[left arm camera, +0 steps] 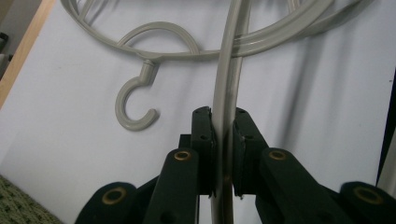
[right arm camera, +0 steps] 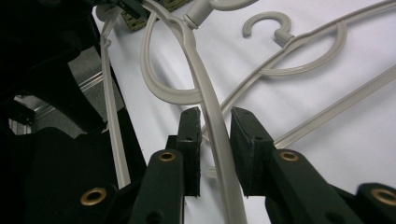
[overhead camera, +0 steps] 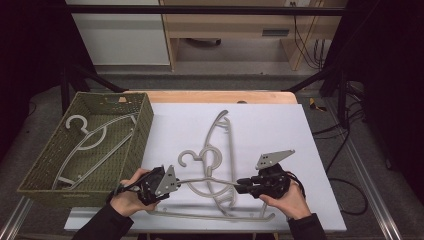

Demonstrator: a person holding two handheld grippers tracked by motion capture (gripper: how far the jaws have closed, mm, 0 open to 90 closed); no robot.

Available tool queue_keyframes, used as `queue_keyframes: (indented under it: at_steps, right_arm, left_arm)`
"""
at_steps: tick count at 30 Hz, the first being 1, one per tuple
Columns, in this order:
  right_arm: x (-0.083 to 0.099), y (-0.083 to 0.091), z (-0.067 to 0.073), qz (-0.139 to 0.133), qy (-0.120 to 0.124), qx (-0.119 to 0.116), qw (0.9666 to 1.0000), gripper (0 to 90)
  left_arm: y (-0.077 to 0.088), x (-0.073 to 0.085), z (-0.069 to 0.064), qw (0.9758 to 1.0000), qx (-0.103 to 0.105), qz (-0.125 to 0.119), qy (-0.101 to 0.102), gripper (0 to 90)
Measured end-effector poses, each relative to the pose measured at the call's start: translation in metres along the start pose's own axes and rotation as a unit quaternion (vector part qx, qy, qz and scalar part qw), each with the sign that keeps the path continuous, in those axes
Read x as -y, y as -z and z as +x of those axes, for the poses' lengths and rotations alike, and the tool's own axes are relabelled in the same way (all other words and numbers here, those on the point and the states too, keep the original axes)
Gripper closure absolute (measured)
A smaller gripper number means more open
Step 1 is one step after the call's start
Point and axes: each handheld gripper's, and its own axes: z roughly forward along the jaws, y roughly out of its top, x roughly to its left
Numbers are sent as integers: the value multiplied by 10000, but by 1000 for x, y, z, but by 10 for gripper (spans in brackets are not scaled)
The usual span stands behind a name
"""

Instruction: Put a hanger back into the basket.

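A grey plastic hanger lies at the front of the white board, spanning between my two grippers. My left gripper is shut on one arm of it, and in the left gripper view the pads press the grey bar from both sides. My right gripper is at the hanger's other arm. In the right gripper view that bar runs between the jaws with a narrow gap at each pad, so the gripper is open. A second grey hanger lies flat just behind, its hook pointing left.
A green woven basket stands at the left with another hanger inside. The white board covers a wooden table. Cables lie on the floor to the right.
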Motion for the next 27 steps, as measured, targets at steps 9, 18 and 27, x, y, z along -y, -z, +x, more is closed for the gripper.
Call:
queue_keyframes:
  at_steps: [9,18,27]
  right_arm:
    - [4,17,-3,-806,104,686,9943,452]
    - [15,52,-13,-2032,-278,1571,9661,218]
    - [28,82,-14,-2401,-509,2106,9463,104]
  left_arm:
    - [5,2,7,9975,-353,16,611,817]
    - [18,7,20,9874,-915,-25,1288,817]
    - [44,10,33,9753,-1433,-185,1671,817]
